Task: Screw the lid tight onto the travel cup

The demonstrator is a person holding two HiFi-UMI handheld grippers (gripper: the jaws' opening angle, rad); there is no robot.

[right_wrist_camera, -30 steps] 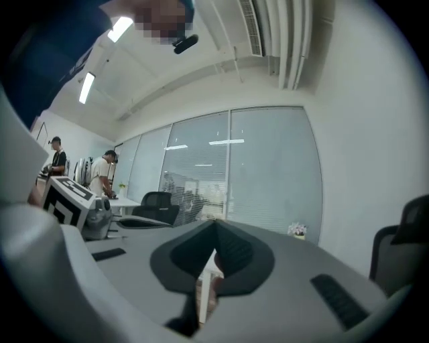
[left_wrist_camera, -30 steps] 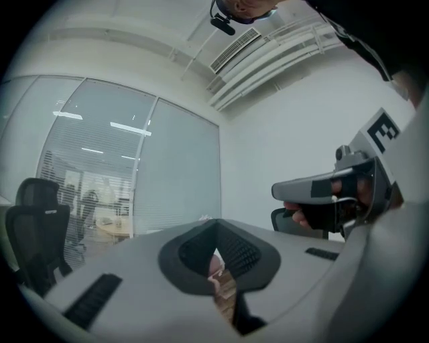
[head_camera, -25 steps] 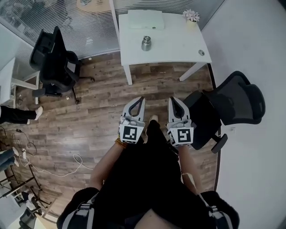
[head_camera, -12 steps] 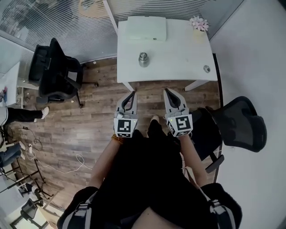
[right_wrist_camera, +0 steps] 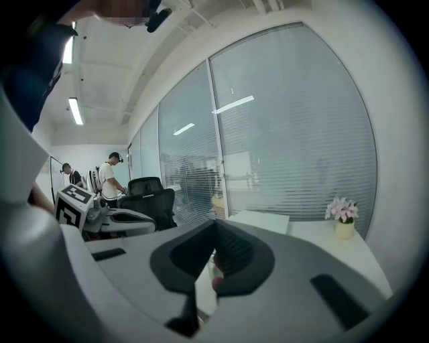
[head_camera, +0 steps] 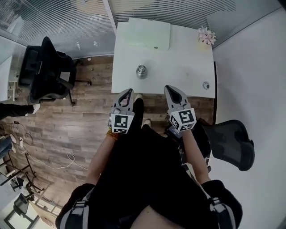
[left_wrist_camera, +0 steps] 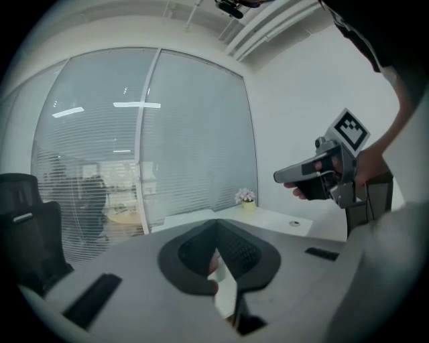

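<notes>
Black clothing (head_camera: 143,179) covers the person nearest the camera. Both forearms extend forward, each hand carrying one grey two-jaw tool. On the left tool (head_camera: 127,92) the jaws are fully closed, the dark ribbed pads pressed together with nothing between them. On the right tool (head_camera: 172,90) the jaws are likewise closed and empty. The two tools are side by side but apart, their tips at the near edge of the white rectangular counter (head_camera: 178,67).

Ahead of the left tool and slightly to its right, the silver metal cylindrical travel cup (head_camera: 141,71) stands upright on the counter, clear of both tools. Ahead and to the right of the right tool, a small round grey object (head_camera: 206,85) lies near the counter's edge. Whether it is the lid cannot be determined.

Beyond the cup lies a flat white rectangular box (head_camera: 147,33). A small pot of pink flowers (head_camera: 206,35) occupies the far right corner. One black office chair (head_camera: 232,143) stands right of the right tool on the brown wood-plank floor (head_camera: 67,129), and a second black chair (head_camera: 44,71) stands left of the left tool. A glass wall with slatted blinds (head_camera: 178,6) runs behind the counter.
</notes>
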